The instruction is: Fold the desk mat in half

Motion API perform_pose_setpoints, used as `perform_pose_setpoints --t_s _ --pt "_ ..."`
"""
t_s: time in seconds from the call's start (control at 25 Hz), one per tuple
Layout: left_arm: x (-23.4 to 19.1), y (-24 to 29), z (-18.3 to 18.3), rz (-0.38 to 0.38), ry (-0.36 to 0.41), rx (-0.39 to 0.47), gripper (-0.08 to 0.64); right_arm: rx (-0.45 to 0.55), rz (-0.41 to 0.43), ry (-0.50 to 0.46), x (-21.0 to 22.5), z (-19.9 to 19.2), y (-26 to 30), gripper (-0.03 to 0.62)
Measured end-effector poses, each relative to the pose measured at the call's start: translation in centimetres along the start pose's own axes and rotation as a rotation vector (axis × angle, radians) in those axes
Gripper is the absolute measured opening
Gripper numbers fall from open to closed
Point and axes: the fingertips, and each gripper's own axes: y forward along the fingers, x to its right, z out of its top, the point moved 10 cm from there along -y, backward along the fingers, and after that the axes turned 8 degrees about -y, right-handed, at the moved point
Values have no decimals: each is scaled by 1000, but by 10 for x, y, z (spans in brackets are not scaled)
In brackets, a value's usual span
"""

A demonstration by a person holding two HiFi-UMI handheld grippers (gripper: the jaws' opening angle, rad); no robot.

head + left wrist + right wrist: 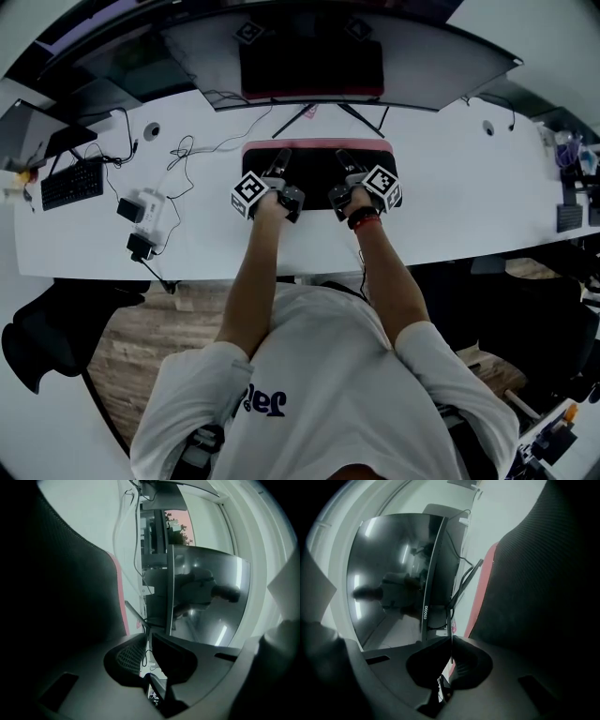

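The desk mat [314, 173] lies on the white desk [469, 187] in front of the monitor. Its black side faces up, and a pink strip [314, 143] shows along its far edge. Both grippers hover low over it, pointing at the monitor. My left gripper [280, 156] is over the mat's left part, and its jaws [149, 654] stand a narrow slit apart with nothing between them. My right gripper [343, 156] is over the right part, with its jaws [451, 652] together and nothing seen between them. The black mat [61, 588] [534, 573] fills one side of each gripper view.
A wide monitor [309, 66] on a splayed stand [300, 117] rises just beyond the mat. At the left of the desk are a keyboard [71, 183] and a white adapter [145, 208] with loose cables. A black chair [47, 328] stands at the lower left.
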Motion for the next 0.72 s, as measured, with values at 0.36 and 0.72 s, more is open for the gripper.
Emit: perform_pose_setpoints --t_s 0.36,0.72 --pt "22 -21 -15 -27 94 -34 44 -18 32 -116 -20 -6 -24 15" --pt "43 -57 -35 -5 247 -70 43 -34 38 -259 -36 -19 -67 15"
